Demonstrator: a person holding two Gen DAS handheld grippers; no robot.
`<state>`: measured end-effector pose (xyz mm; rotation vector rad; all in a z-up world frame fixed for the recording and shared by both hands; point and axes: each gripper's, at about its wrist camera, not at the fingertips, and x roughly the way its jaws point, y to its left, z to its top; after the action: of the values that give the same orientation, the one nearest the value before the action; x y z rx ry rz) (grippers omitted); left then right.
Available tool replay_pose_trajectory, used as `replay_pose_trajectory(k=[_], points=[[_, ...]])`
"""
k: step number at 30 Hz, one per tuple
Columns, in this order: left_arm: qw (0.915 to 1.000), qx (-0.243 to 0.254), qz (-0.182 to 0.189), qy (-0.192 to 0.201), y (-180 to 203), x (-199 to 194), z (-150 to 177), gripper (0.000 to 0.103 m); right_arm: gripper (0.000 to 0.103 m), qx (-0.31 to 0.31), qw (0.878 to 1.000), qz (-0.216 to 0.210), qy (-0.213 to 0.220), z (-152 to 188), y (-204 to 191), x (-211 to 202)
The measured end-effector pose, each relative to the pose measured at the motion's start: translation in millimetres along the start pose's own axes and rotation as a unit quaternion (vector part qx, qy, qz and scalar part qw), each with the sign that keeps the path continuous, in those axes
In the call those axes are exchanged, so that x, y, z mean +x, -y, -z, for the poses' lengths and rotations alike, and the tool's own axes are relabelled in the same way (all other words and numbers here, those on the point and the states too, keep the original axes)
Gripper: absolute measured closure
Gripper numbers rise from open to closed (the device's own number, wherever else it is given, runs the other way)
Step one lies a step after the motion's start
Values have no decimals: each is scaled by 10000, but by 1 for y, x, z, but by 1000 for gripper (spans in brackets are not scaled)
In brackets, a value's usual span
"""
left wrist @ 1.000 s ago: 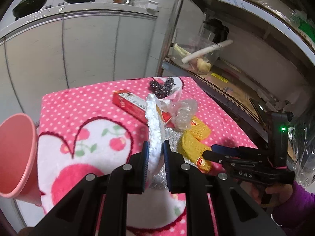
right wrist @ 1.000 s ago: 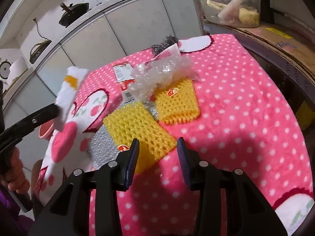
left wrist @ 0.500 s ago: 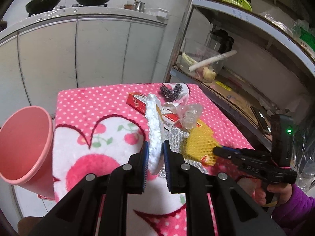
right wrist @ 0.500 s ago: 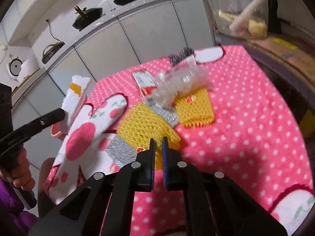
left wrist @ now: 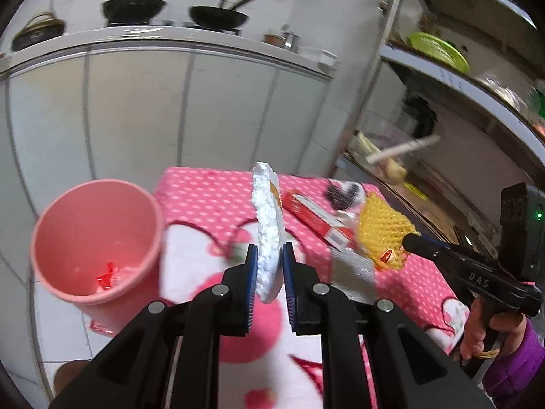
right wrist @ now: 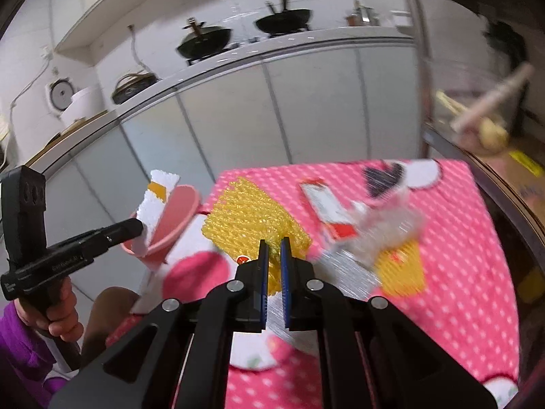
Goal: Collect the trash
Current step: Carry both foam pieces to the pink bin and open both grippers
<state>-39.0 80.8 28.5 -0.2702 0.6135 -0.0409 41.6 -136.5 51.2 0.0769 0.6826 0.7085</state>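
My left gripper (left wrist: pixel 267 250) is shut on a white foam piece (left wrist: pixel 267 225) with an orange label, held upright above the table's left part, beside the pink bin (left wrist: pixel 95 238). In the right wrist view that foam piece (right wrist: pixel 155 204) hangs in front of the bin (right wrist: pixel 177 214). My right gripper (right wrist: pixel 273 243) is shut on a yellow foam net (right wrist: pixel 252 220), lifted off the pink dotted cloth (right wrist: pixel 460 272). The same net (left wrist: pixel 381 231) shows at the right gripper's tip in the left wrist view. A second yellow net (right wrist: pixel 403 269), a red-and-white box (right wrist: pixel 327 211) and crumpled clear plastic (right wrist: pixel 388 221) lie on the cloth.
A silver mesh pad (right wrist: pixel 344 272) lies under the lifted net, and a dark scrubber (right wrist: pixel 381 175) sits at the table's far edge. White cabinets (left wrist: pixel 170 109) with pans on top stand behind. A metal shelf unit (left wrist: pixel 460 109) runs along the right. The bin holds a red scrap (left wrist: pixel 107 274).
The right gripper closed on the yellow net and lifted it off the cloth. The left gripper carried the foam piece up and left, closer to the pink bin.
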Motion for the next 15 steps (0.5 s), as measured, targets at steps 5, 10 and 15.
replay_pose_trajectory(k=[5,10,15], points=[[9985,-274,-441,169,-39,-15,-3,89,96,-392,9987,-320,-83,-19,-46,29],[9952,-457,-829,236,-73,-25,-1,89,96,-672,9954,-617,-284,-34,-87,64],[9914,-604,-1140,217,-104,-28,2,89,96,-810,9913,-883,-544,-43,-122,103]])
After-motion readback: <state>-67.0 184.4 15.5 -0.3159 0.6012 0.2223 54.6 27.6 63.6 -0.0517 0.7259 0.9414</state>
